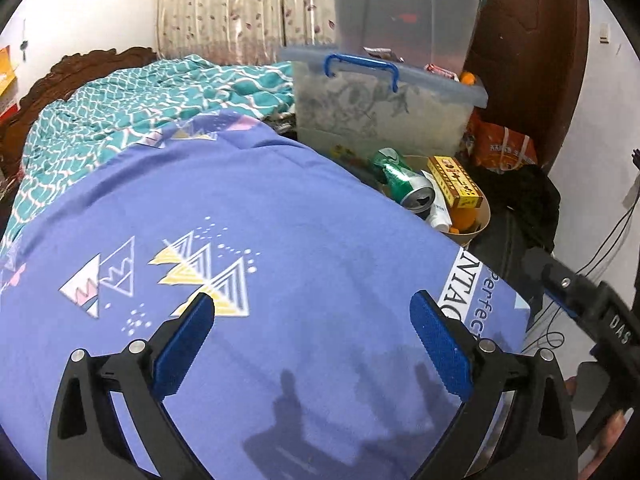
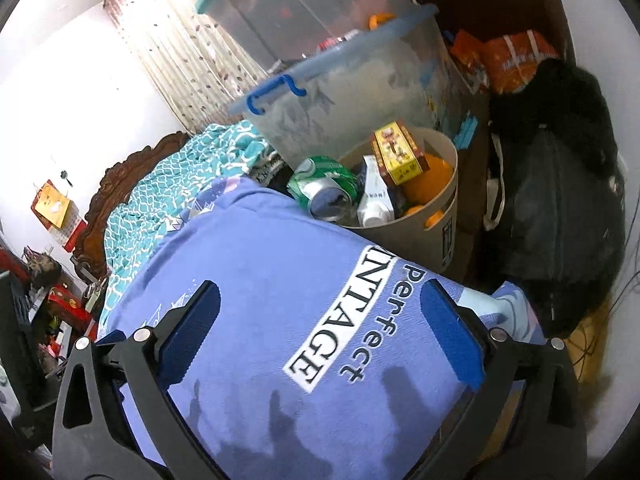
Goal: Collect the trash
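A tan bin (image 1: 482,216) (image 2: 404,236) stands beside the bed's corner. It holds a crushed green can (image 1: 404,178) (image 2: 326,186), a yellow box (image 1: 454,180) (image 2: 398,154), a white tube (image 1: 438,210) (image 2: 374,198) and orange pieces (image 2: 430,176). My left gripper (image 1: 312,316) is open and empty above the purple bedsheet (image 1: 248,208). My right gripper (image 2: 320,304) is open and empty above the sheet's "Perfect VINTAGE" print (image 2: 344,320). The right gripper's body also shows at the right edge of the left wrist view (image 1: 592,304).
A clear storage box with a blue handle (image 1: 384,100) (image 2: 344,92) stands behind the bin, another box stacked on it. A teal blanket (image 1: 132,104) lies on the bed. A black bag (image 2: 556,216) and orange packets (image 2: 516,56) sit to the right. Cables (image 1: 600,256) hang by the wall.
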Action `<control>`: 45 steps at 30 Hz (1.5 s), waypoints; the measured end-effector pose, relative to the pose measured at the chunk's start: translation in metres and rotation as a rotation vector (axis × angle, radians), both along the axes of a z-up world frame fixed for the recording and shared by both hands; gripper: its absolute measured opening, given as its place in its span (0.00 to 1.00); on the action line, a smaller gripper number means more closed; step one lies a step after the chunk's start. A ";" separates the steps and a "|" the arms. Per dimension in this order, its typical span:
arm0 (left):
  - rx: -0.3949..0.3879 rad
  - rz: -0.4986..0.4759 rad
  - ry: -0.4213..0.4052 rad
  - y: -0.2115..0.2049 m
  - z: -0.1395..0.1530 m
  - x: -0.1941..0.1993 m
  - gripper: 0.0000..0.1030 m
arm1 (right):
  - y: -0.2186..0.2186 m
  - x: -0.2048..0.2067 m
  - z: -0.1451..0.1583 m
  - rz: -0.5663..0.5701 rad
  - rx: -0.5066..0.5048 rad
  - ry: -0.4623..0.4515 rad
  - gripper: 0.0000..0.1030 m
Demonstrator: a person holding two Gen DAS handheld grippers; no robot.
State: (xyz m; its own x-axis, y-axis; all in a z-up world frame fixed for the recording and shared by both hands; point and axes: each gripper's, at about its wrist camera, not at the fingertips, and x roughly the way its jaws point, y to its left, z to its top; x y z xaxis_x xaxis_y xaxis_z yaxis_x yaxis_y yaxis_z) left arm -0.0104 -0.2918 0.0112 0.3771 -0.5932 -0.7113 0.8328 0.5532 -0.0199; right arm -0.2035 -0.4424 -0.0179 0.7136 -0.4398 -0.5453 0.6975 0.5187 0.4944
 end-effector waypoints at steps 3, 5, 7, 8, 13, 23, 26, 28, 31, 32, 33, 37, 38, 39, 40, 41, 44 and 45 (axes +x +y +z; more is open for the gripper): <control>-0.002 0.013 0.005 0.008 0.004 0.001 0.92 | 0.008 -0.003 0.010 0.004 -0.016 -0.008 0.96; 0.002 0.025 -0.017 0.011 0.008 -0.001 0.92 | 0.013 -0.004 0.015 0.009 -0.025 -0.009 0.96; 0.000 0.041 -0.051 0.016 0.013 -0.003 0.92 | 0.017 -0.005 0.019 0.013 -0.034 -0.005 0.96; 0.000 0.048 -0.064 0.018 0.015 -0.005 0.92 | 0.019 -0.005 0.020 0.015 -0.036 -0.003 0.96; 0.013 0.076 -0.128 0.025 0.022 -0.011 0.92 | 0.027 -0.007 0.025 0.017 -0.043 0.000 0.96; 0.011 0.114 -0.216 0.035 0.040 -0.025 0.92 | 0.036 -0.012 0.033 0.026 -0.061 -0.020 0.96; -0.001 0.098 -0.205 0.037 0.044 -0.029 0.92 | 0.037 -0.013 0.034 0.022 -0.061 -0.026 0.96; 0.000 0.094 -0.194 0.038 0.045 -0.031 0.92 | 0.037 -0.015 0.035 0.017 -0.065 -0.030 0.96; -0.008 0.085 -0.174 0.040 0.048 -0.033 0.92 | 0.038 -0.018 0.037 0.005 -0.072 -0.035 0.96; -0.010 0.083 -0.167 0.040 0.048 -0.033 0.92 | 0.039 -0.020 0.038 0.000 -0.079 -0.037 0.96; -0.015 0.082 -0.158 0.041 0.050 -0.034 0.92 | 0.041 -0.020 0.040 -0.003 -0.086 -0.039 0.96; -0.034 0.087 -0.160 0.045 0.056 -0.038 0.92 | 0.050 -0.027 0.049 -0.020 -0.144 -0.051 0.96; -0.039 0.089 -0.165 0.046 0.057 -0.040 0.92 | 0.052 -0.029 0.051 -0.024 -0.156 -0.054 0.97; -0.042 0.090 -0.167 0.047 0.058 -0.041 0.92 | 0.054 -0.030 0.052 -0.030 -0.169 -0.057 0.97; -0.046 0.091 -0.171 0.048 0.060 -0.042 0.92 | 0.057 -0.032 0.053 -0.035 -0.182 -0.060 0.97; -0.049 0.094 -0.175 0.049 0.061 -0.043 0.92 | 0.058 -0.033 0.054 -0.039 -0.190 -0.062 0.97; -0.056 0.097 -0.174 0.051 0.063 -0.045 0.92 | 0.062 -0.034 0.056 -0.045 -0.211 -0.068 0.97; -0.058 0.100 -0.176 0.052 0.064 -0.045 0.92 | 0.063 -0.034 0.056 -0.047 -0.215 -0.068 0.97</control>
State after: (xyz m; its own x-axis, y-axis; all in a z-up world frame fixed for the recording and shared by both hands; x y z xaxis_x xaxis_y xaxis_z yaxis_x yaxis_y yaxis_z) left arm -0.0553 -0.2397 0.0753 0.5511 -0.5851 -0.5949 0.7675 0.6352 0.0862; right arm -0.2375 -0.3791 0.0385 0.7213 -0.5745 -0.3869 0.6925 0.5844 0.4230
